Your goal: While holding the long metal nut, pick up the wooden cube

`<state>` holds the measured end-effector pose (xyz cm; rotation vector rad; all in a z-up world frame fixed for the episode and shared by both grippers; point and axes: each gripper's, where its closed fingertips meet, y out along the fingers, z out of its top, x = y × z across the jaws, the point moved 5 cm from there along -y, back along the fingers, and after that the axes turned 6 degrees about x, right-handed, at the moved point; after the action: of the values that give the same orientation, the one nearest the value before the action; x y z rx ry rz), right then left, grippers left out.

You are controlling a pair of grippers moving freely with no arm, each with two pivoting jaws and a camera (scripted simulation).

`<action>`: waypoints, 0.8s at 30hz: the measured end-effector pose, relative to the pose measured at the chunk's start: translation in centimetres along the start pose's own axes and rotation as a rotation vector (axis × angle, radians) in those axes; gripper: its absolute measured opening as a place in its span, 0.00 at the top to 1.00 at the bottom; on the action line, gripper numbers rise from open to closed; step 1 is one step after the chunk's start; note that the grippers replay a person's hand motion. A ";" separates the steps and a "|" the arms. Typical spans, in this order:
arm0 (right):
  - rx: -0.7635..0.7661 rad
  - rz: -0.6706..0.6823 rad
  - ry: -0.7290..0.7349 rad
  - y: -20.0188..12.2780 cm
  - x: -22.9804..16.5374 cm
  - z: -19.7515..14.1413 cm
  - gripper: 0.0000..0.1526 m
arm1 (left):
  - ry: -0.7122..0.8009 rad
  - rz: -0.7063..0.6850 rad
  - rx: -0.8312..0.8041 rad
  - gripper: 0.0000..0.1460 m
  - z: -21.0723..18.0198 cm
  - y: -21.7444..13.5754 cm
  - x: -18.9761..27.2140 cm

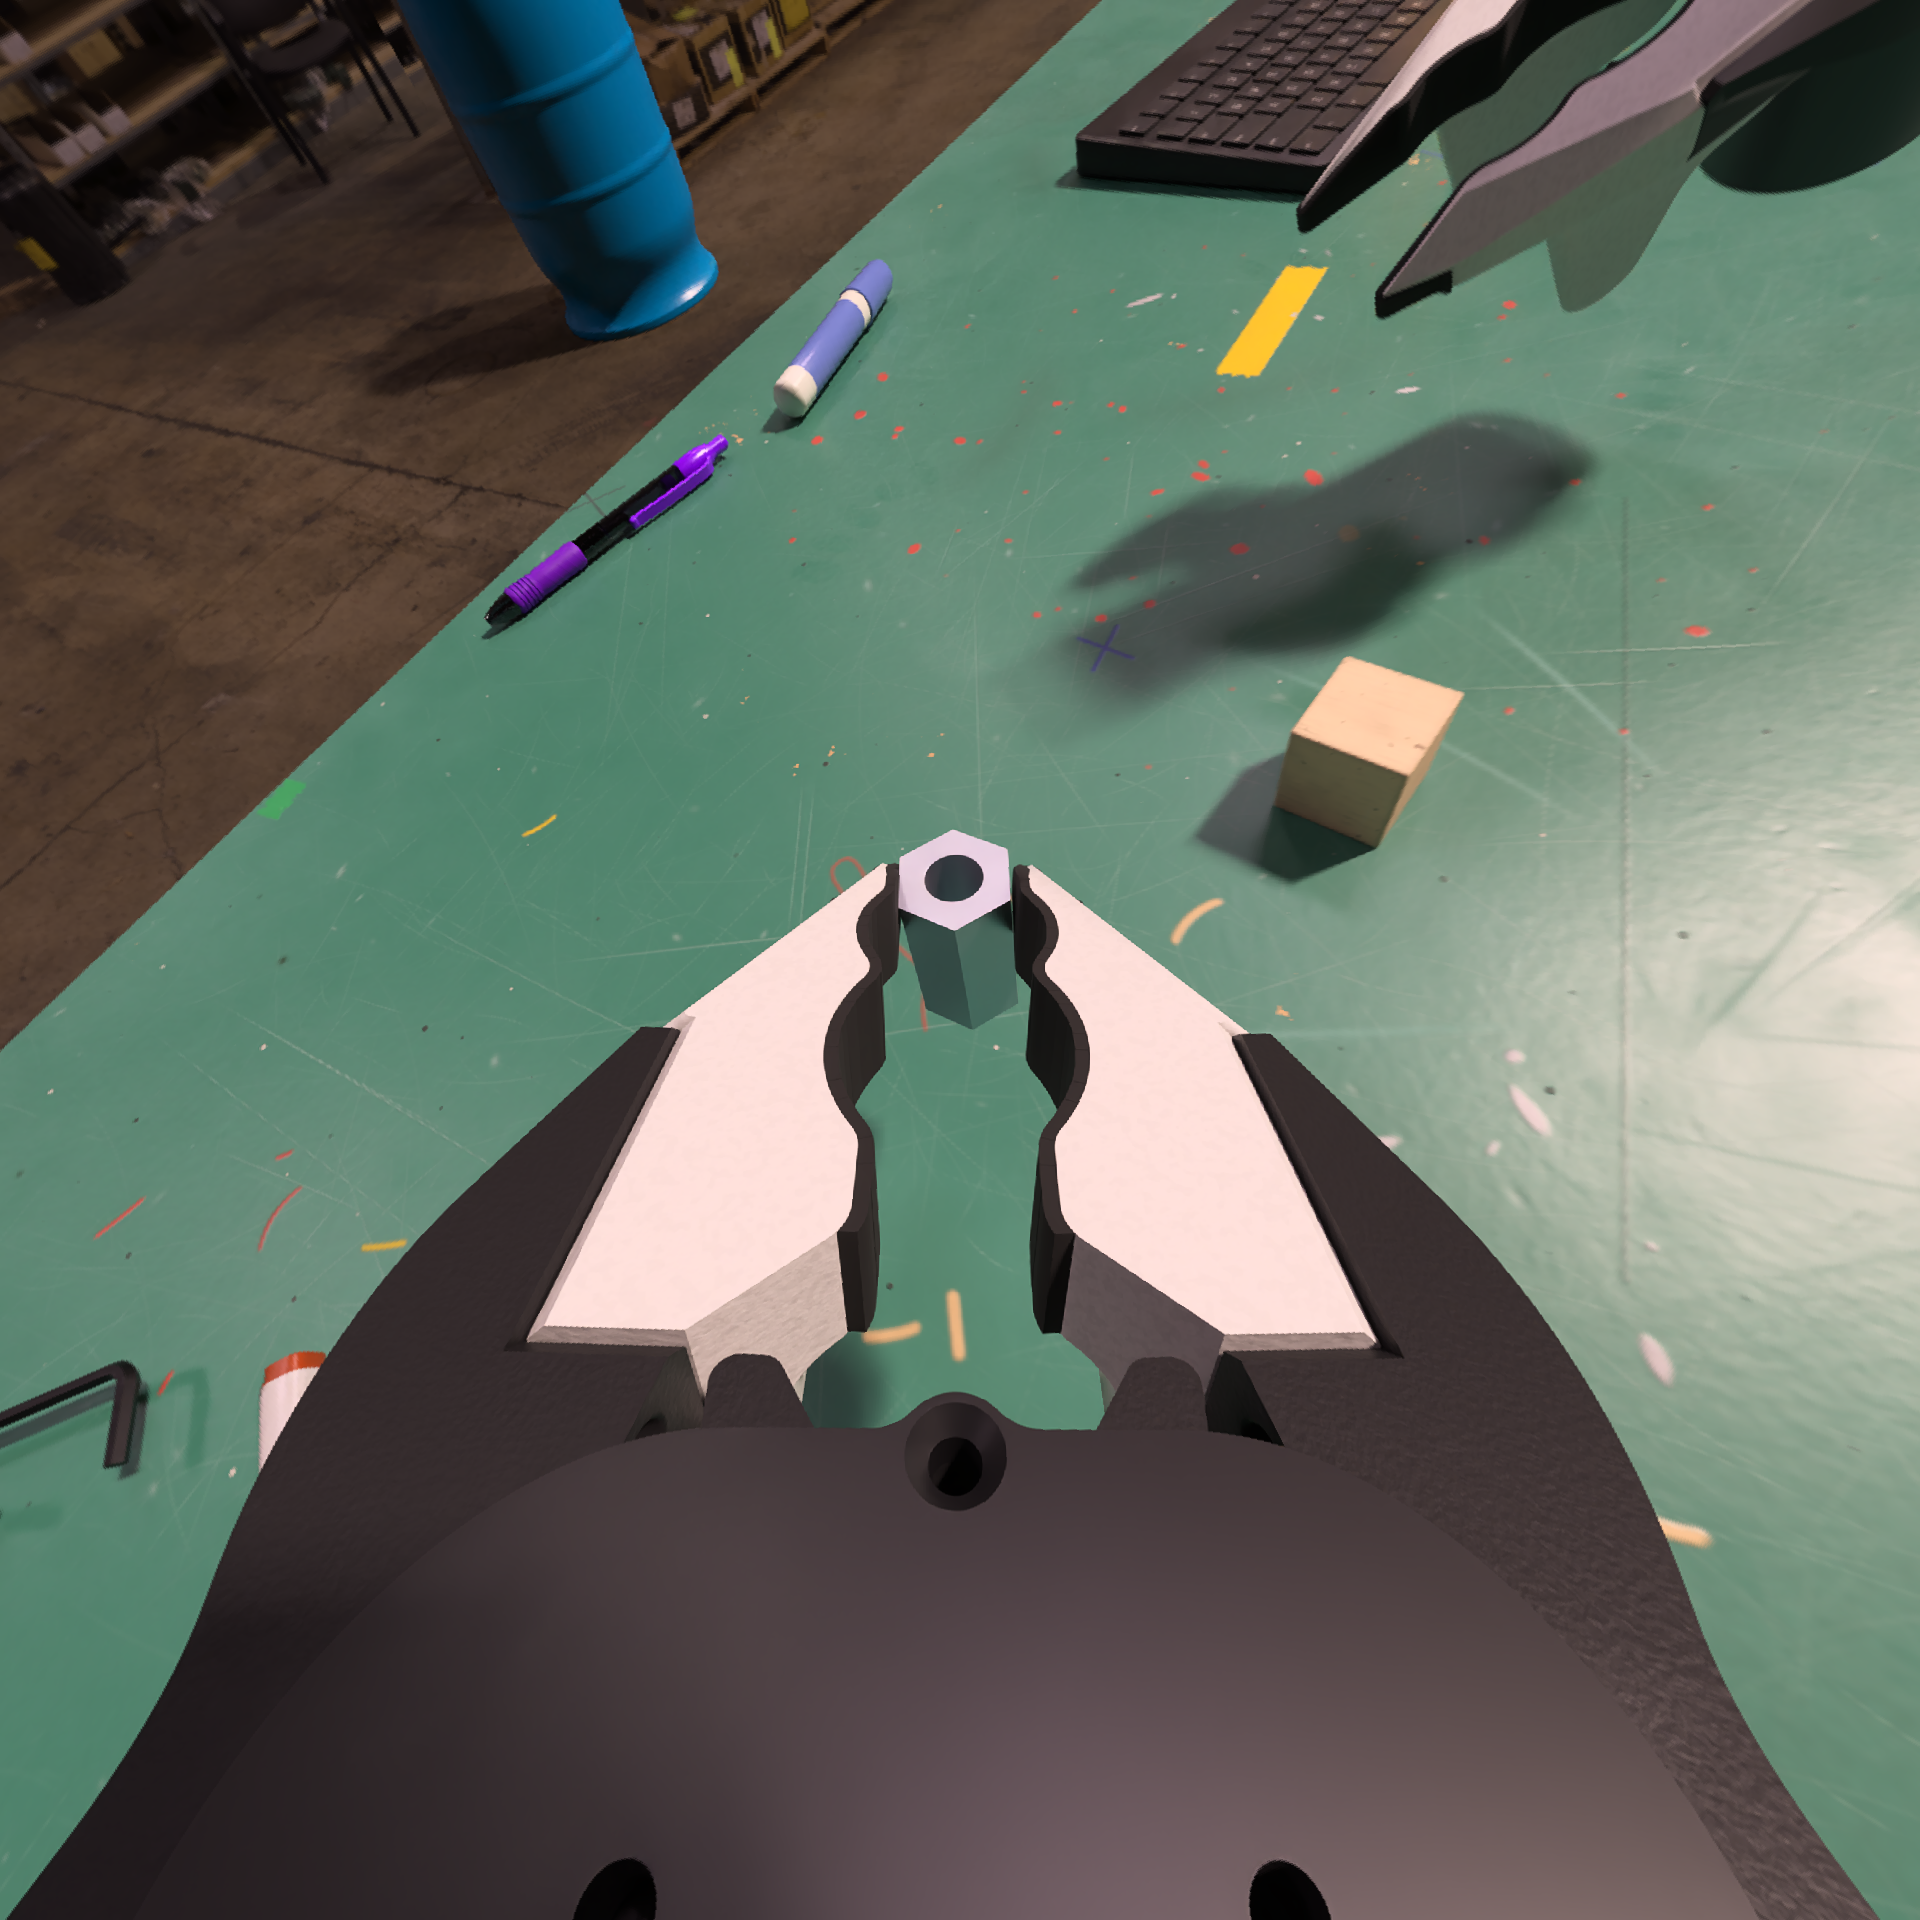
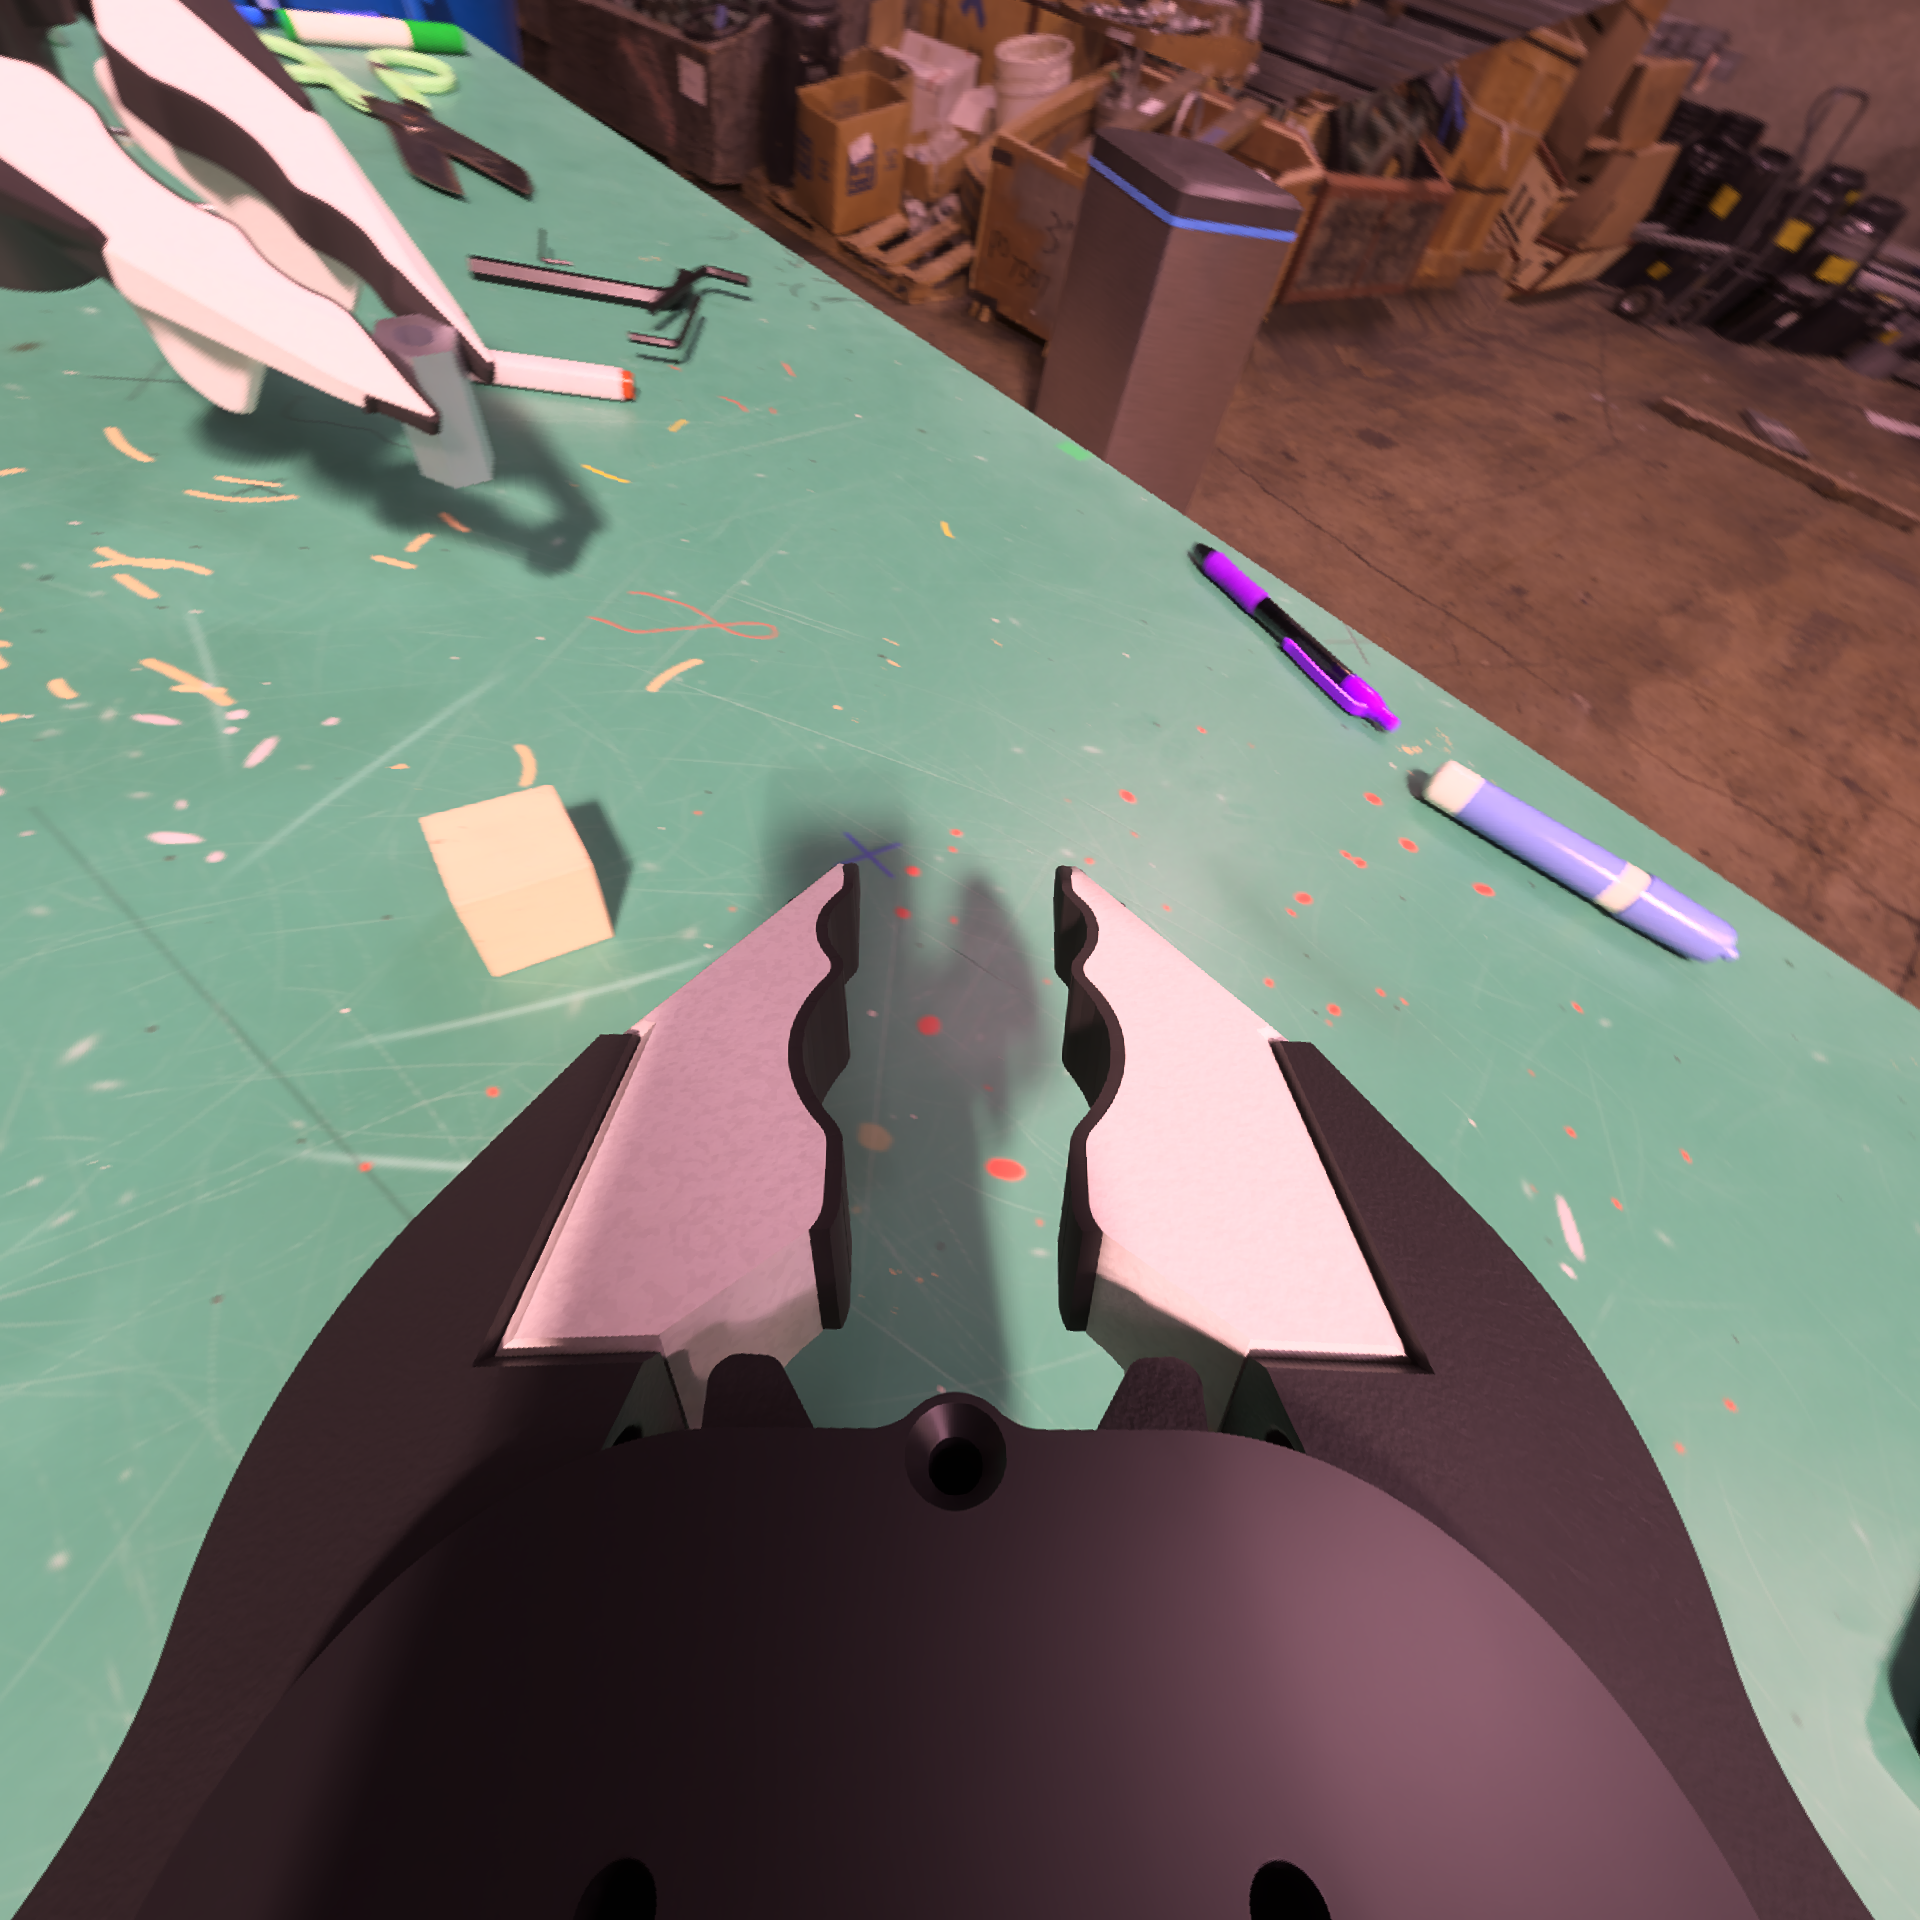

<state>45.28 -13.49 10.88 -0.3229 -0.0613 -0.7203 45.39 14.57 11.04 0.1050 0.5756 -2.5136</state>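
A long, six-sided grey metal nut [image 1: 956,925] with a round hole through its top stands upright, pinched near its upper end between the tips of the left gripper [image 1: 954,883]. The jaws are closed most of the way, narrowed to the width of the nut. In the right wrist view the nut [image 2: 442,410] hangs above the table with its shadow well below it, so it is lifted clear.

The pale wooden cube [image 1: 1366,750] sits flat on the green table [image 1: 623,935], a little beyond and to the right of the held nut, apart from it. Nothing touches it. In the right wrist view the cube [image 2: 520,891] lies to the left of the right gripper [image 2: 956,883], near its left fingertip but not between the fingers. That gripper's jaws stand wide apart with nothing in them, and only the table and their shadow show in the gap.

From the left wrist view, the right gripper [image 1: 1361,255] hovers at the far right, above the table, casting a dark shadow beyond the cube. Along the table's left edge lie a purple and black pen [image 1: 608,530] and, farther off, a light blue marker with a white cap [image 1: 831,338]. A black keyboard [image 1: 1257,88] rests at the far end. A strip of yellow tape [image 1: 1271,319] is stuck near it. A blue barrel [image 1: 566,156] stands on the floor to the left.
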 end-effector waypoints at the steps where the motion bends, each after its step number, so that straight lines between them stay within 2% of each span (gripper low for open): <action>1: 0.006 0.017 -0.011 0.0 -0.5 0.2 0.76 | -0.005 -0.001 -0.003 0.86 0.3 -0.3 0.2; 6: 0.023 0.070 -0.098 0.1 -3.2 1.3 0.77 | -0.016 0.025 0.010 0.86 1.8 -3.0 2.9; 8: -0.042 0.182 -0.091 0.5 -5.0 1.0 0.77 | -0.045 0.000 0.006 0.86 1.6 -4.2 4.7; 10: -0.095 0.307 -0.100 0.9 -7.1 0.7 0.71 | -0.064 -0.029 0.008 0.86 1.1 -5.3 6.5; 12: -0.123 0.359 -0.155 1.5 -8.3 0.6 0.66 | -0.071 -0.059 -0.005 0.86 0.5 -6.0 8.1; 15: -0.154 0.402 -0.221 2.6 -9.0 0.5 0.65 | -0.055 -0.058 -0.019 0.86 -0.3 -6.7 9.9; 20: -0.237 0.493 -0.225 4.6 -9.3 0.1 0.61 | -0.063 -0.095 -0.003 0.86 -1.1 -7.7 12.7; 24: -0.278 0.506 -0.190 6.0 -9.5 -1.0 0.59 | -0.035 -0.068 -0.046 0.86 -2.0 -7.7 13.8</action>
<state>41.97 -3.51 6.74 -0.6449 -0.0562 -0.1924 29.54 14.32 9.52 0.0250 0.6327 -2.5603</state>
